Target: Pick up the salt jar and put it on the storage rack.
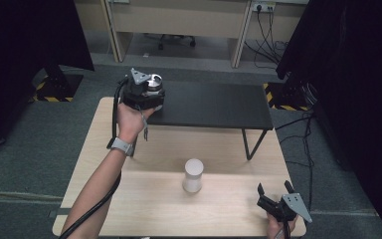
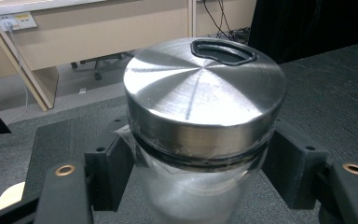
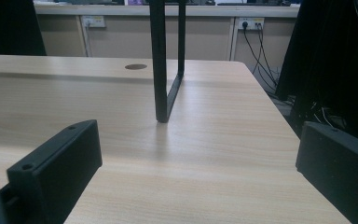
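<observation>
A clear jar with a brushed metal lid (image 2: 204,95) sits between the jaws of my left gripper (image 2: 200,163), which is shut on its body just under the lid. In the high view that left gripper (image 1: 146,91) holds the jar (image 1: 153,81) at the left end of a black raised shelf (image 1: 214,104). A white cylinder (image 1: 193,175) stands upright on the wooden table (image 1: 144,199), near its middle. My right gripper (image 1: 274,191) hovers open over the table's front right corner, nothing between its jaws (image 3: 200,158).
The shelf's thin black leg (image 3: 165,65) stands on the table ahead of the right gripper. Cables (image 1: 306,134) lie on the floor to the right. Dark curtains flank both sides. A desk with a wall socket (image 1: 262,7) stands at the back.
</observation>
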The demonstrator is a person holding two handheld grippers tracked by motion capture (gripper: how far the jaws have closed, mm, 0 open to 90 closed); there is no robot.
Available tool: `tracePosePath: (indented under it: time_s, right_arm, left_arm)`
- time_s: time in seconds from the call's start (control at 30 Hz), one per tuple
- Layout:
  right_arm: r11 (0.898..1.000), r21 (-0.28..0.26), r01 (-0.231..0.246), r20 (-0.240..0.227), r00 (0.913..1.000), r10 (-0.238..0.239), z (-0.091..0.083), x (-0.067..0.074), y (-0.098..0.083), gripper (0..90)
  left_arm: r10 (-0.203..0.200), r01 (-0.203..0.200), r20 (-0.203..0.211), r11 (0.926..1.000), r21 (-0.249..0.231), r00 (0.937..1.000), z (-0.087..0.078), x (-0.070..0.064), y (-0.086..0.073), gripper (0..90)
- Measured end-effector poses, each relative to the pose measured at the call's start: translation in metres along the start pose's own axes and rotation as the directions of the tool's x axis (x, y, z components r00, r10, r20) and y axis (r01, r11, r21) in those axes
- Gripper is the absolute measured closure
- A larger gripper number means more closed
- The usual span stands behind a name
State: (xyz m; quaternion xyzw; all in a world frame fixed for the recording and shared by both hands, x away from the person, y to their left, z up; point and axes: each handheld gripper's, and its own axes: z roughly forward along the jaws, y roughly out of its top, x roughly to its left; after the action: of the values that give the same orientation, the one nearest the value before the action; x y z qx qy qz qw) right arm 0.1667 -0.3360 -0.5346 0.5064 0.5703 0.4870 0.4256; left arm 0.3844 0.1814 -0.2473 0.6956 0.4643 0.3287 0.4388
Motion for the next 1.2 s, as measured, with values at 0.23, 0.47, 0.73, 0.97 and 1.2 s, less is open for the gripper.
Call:
tracePosePath:
  time_s: [0.23,0.47,0.73,0.97,1.2]
  right_arm:
    - [1.0,0.008,0.006,0.0,1.0,-0.006,0.001,0.0,0.001,0.3]
    - [1.0,0.011,0.01,-0.001,1.0,-0.01,0.001,0.0,0.002,0.3]
    - [1.0,0.018,0.015,0.001,0.9999,-0.015,0.001,0.001,0.003,0.3]
    - [1.0,0.024,0.019,0.0,0.9998,-0.019,0.002,0.001,0.003,0.3]
    - [0.999,0.03,0.021,0.0,0.9998,-0.021,0.002,0.001,0.004,0.3]
  left_arm:
    - [0.018,-0.018,-0.002,0.9998,0.013,0.9998,0.0,0.0,0.002,30.1]
    - [0.071,-0.071,0.009,0.9975,-0.001,0.9974,-0.007,0.002,0.001,18.3]
    - [0.08,-0.08,0.014,0.9964,-0.031,0.9967,-0.021,0.0,-0.003,0.8]
    - [0.066,-0.065,0.028,0.9972,-0.039,0.9974,-0.036,0.003,-0.013,0.0]
    - [0.007,-0.004,0.062,0.9987,-0.051,0.9981,-0.051,0.008,-0.03,0.0]
